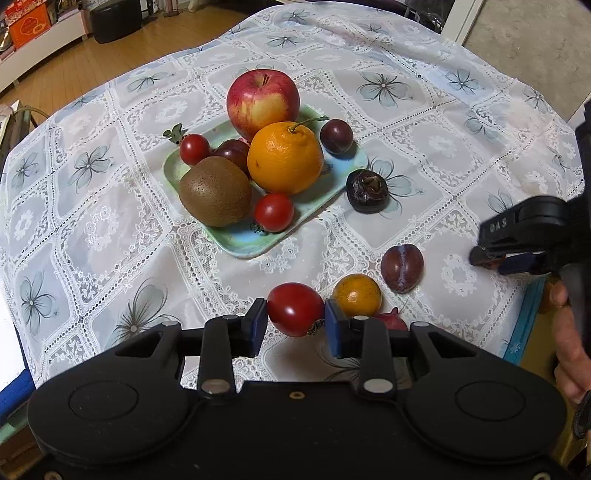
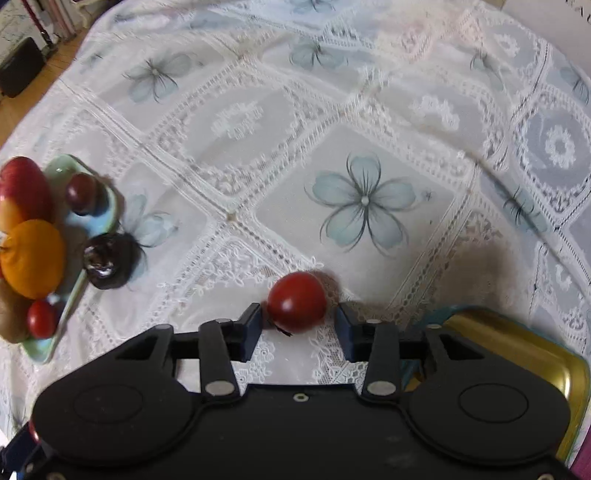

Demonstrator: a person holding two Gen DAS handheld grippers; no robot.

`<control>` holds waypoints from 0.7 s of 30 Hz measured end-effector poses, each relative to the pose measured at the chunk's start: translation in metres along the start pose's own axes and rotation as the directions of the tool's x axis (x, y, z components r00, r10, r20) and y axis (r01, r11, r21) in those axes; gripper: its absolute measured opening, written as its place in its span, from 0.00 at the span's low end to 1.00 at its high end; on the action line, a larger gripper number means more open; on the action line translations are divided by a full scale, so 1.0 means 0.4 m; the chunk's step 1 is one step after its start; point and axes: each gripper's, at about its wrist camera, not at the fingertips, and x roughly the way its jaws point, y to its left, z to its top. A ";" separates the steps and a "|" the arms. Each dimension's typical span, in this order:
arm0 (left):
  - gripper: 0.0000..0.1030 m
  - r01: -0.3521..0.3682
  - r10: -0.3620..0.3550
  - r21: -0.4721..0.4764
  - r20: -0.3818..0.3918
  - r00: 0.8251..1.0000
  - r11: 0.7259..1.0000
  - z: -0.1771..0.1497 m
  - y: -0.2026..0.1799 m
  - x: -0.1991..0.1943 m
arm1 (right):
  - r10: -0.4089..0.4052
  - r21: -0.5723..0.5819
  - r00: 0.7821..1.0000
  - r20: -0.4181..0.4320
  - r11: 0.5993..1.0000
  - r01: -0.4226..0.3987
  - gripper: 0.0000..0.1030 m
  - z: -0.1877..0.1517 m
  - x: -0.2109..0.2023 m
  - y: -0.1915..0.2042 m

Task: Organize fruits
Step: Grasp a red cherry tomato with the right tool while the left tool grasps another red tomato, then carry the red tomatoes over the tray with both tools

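In the left wrist view my left gripper (image 1: pixel 295 325) is shut on a red cherry tomato (image 1: pixel 293 308), its blue pads touching both sides. A pale green tray (image 1: pixel 243 243) holds an apple (image 1: pixel 262 99), an orange (image 1: pixel 284 157), a kiwi (image 1: pixel 215 191), two dark plums and two tomatoes. On the cloth lie a dark wrinkled fruit (image 1: pixel 366 191), a purple plum (image 1: pixel 402 267) and a small orange fruit (image 1: pixel 356 295). In the right wrist view my right gripper (image 2: pixel 299 325) is open around another red tomato (image 2: pixel 297 302), with a gap on its right side.
A lace tablecloth with blue flowers (image 2: pixel 364 201) covers the table. A gold metal tray (image 2: pixel 517 354) sits at the near right edge. The right gripper also shows in the left wrist view (image 1: pixel 517 236). Wooden floor and a black stool (image 1: pixel 114 20) lie beyond the table.
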 end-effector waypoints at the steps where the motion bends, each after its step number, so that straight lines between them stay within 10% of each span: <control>1: 0.41 -0.002 0.002 -0.001 0.002 1.000 1.000 0.000 0.000 -0.002 | 0.007 -0.005 1.000 0.008 1.000 -0.007 0.31 -0.004 -0.006 -0.003; 13: 0.41 0.077 -0.080 0.098 0.023 0.997 0.992 -0.040 -0.100 -0.067 | 0.025 0.025 0.992 0.120 0.999 -0.028 0.31 -0.182 -0.226 -0.186; 21: 0.41 0.241 -0.239 0.245 -0.041 0.970 0.939 -0.130 -0.240 -0.132 | -0.027 0.131 0.997 0.079 0.991 0.016 0.31 -0.368 -0.297 -0.336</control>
